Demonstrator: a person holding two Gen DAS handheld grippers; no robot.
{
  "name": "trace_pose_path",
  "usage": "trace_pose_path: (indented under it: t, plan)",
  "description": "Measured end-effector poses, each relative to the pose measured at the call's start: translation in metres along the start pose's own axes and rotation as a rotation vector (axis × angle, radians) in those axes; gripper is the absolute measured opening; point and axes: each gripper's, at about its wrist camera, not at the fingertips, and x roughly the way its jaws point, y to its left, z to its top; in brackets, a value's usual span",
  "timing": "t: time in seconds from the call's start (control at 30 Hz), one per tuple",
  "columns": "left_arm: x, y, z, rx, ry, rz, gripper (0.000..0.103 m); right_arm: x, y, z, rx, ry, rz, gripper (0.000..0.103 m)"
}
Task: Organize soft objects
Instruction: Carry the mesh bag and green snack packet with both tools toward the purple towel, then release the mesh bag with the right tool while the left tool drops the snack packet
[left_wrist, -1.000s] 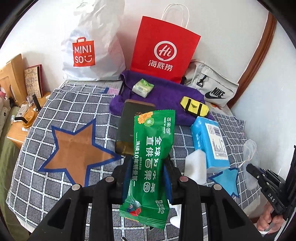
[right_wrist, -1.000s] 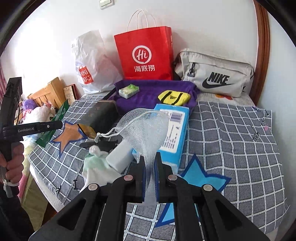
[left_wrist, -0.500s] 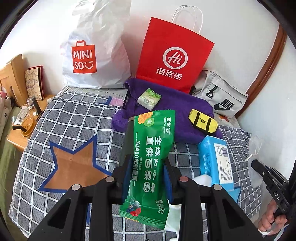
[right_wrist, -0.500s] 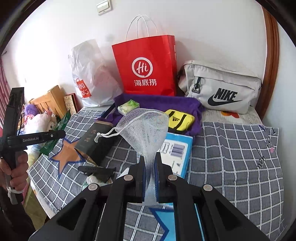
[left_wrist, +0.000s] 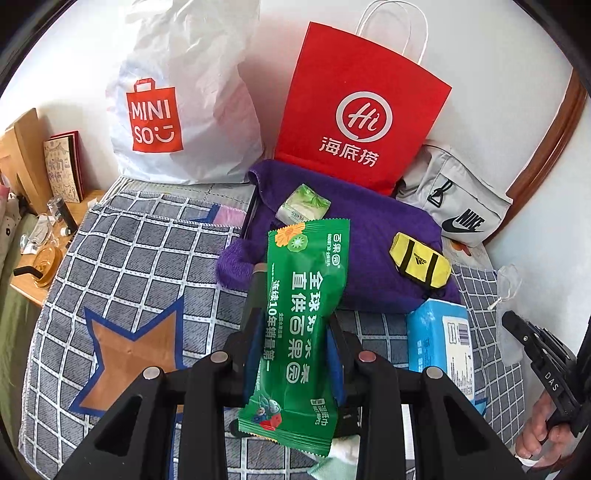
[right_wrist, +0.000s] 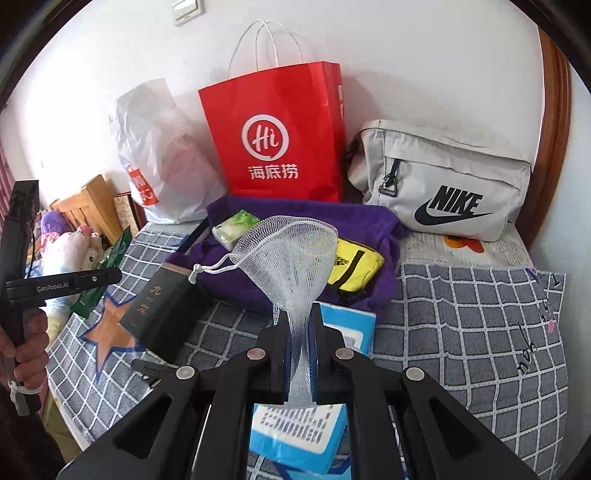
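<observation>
Both my grippers have advanced toward the purple towel (left_wrist: 373, 240) dead ahead, left fingers (left_wrist: 255, 332) clamping the upright wet-wipes pack (left_wrist: 301, 325), right fingers (right_wrist: 314, 347) pinching the mesh pouch (right_wrist: 291, 266).

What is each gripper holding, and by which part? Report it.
The left gripper clamps the green wet wipes pack across its middle. The right gripper is shut on the white mesh pouch, pinching its gathered lower end; the drawstring mouth stands above.

Two shopping bags (left_wrist: 184, 110), one purple towel (left_wrist: 369, 236).
</observation>
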Motion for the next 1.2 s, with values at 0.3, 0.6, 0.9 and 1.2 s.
trace_pose_path:
  t: [0.3,0.6,0.9,1.2]
  plan:
    - [0.03,0.002,0.017,-0.033,0.03,-0.014,0.029,0.036,-0.008,0.026,-0.01,0.014,-0.005,0.008]
    - [0.051,0.004,0.039,-0.054,0.035,-0.039,0.029,0.078,-0.011,0.055,-0.03,0.03,-0.015,0.008]
    - [0.085,0.003,0.064,-0.059,0.068,-0.036,0.029,0.121,-0.016,0.064,-0.041,0.079,-0.007,0.008]
    - [0.121,0.001,0.086,-0.076,0.094,-0.039,0.029,0.15,-0.028,0.061,-0.026,0.138,0.002,0.008]
